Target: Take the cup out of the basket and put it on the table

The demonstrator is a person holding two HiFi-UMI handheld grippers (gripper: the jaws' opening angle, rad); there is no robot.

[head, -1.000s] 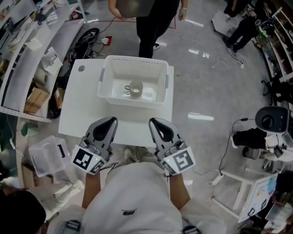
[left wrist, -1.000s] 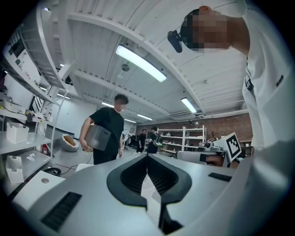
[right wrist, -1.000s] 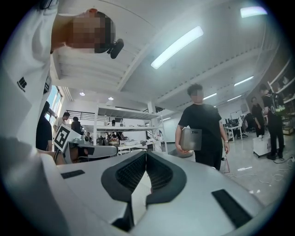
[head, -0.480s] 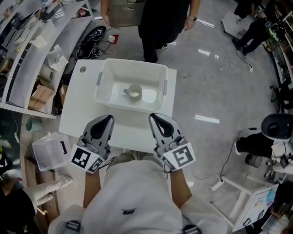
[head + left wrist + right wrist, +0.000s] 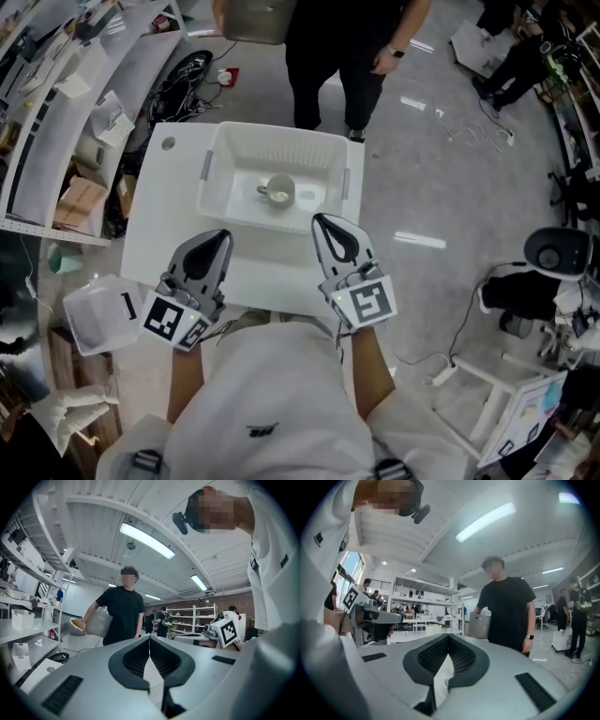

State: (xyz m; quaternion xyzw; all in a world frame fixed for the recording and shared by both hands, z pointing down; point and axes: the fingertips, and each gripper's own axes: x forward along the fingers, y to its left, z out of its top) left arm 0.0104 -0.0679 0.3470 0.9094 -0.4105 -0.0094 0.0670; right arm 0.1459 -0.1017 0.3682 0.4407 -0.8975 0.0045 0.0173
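A white slatted basket (image 5: 217,184) stands on the far half of the white table (image 5: 157,239). In it lies a pale cup (image 5: 279,192), handle to the left. My left gripper (image 5: 225,234) hovers over the table's near part, short of the basket's front wall, its jaws closed with nothing between them. My right gripper (image 5: 318,221) is at the basket's near right corner, also shut and empty. In the left gripper view (image 5: 149,637) and the right gripper view (image 5: 449,636) the jaws meet at the tip and point level; cup and basket are hidden there.
A person in black (image 5: 349,52) holding a grey container (image 5: 258,19) stands just beyond the table's far edge. Shelving (image 5: 56,103) runs along the left. A clear plastic box (image 5: 98,314) lies on the floor at the left, and a white stand (image 5: 497,380) is at the right.
Both grippers have moved forward towards the basket, the right one further, now at its near right corner. The person in black has shifted to the right behind the table.
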